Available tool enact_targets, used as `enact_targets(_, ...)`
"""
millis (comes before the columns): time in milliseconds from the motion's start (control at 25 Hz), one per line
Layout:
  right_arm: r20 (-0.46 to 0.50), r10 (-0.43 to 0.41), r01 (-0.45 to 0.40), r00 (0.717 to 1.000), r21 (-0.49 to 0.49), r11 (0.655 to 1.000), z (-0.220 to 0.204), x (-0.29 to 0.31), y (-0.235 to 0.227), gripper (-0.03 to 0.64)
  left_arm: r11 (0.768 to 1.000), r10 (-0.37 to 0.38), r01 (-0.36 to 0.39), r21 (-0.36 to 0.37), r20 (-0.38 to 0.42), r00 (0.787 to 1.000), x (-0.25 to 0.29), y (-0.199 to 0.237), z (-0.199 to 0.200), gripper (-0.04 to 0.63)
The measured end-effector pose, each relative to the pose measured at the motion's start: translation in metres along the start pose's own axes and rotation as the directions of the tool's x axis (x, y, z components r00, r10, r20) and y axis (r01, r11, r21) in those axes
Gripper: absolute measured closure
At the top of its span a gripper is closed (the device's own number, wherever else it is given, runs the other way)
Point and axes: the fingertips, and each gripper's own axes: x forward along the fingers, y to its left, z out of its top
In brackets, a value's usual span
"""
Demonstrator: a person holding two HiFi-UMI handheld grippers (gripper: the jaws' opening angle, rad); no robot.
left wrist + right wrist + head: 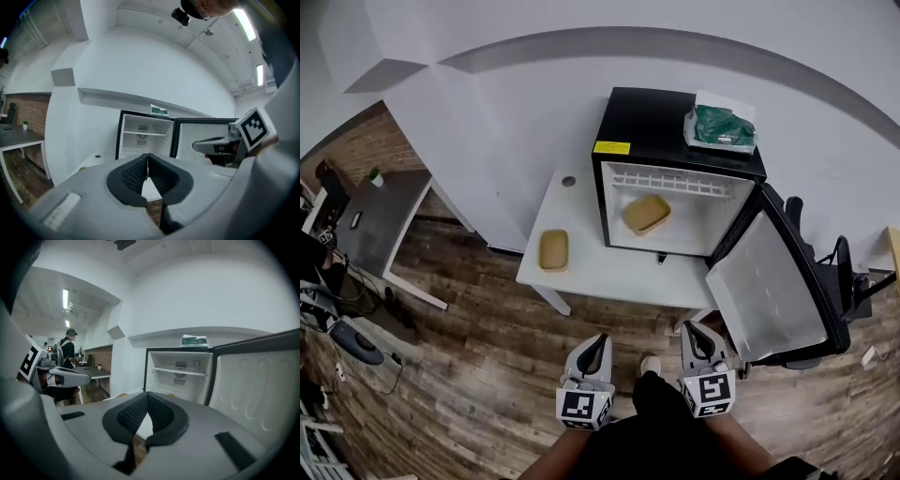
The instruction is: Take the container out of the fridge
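With the container (647,214) lying inside the open fridge (642,117) and the left hand-held gripper (596,345) and right hand-held gripper (700,333) both closed on nothing, well short of it, one should probably open wide on approach and grip the near rim squarely.

A tan, rounded-rectangular container (646,214) lies flat inside the black fridge (649,127), which stands open.

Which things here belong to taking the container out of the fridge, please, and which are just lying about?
Job: fridge, its open door, tan container inside, left gripper, right gripper (both shut, empty).
Lying about: second tan container on the white table, green packet atop the fridge.
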Motion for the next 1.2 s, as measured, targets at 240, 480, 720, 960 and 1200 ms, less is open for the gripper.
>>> enact_targets(240, 0.002, 0.007, -0.007, 1.000, 0.036, 0.999, 0.013, 0.052, -0.046, 0.618, 0.997, -0.076, 0.076, 0.019, -0.037, 0.996, 0.086, -0.010, 0.015, 0.578)
enact_targets(480, -0.001, 0.012, -0.011, 1.000, 0.050, 0.999, 0.012, 0.090, -0.086, 0.618, 0.996, -0.072, 0.075, 0.040, -0.056, 0.996, 0.148, -0.008, 0.018, 0.578)
enact_targets(720, -0.020, 0.062, -0.061, 0.998, 0.067, 0.996, 0.004, 0.122, -0.107, 0.618, 0.998, -0.053, 0.058, 0.037, -0.116, 0.992, 0.188, -0.001, 0.001, 0.578)
enact_targets(960, -0.038, 0.080, -0.076, 0.996, 0.096, 0.992, 0.001, 0.141, -0.117, 0.618, 0.998, -0.033, 0.040, 0.046, -0.150, 0.988, 0.216, 0.009, -0.009, 0.578)
enact_targets(1200, -0.063, 0.048, -0.041, 0.997, 0.111, 0.993, -0.003, 0.150, -0.117, 0.618, 0.994, -0.068, 0.081, 0.070, -0.178, 0.982, 0.255, 0.023, -0.016, 0.578)
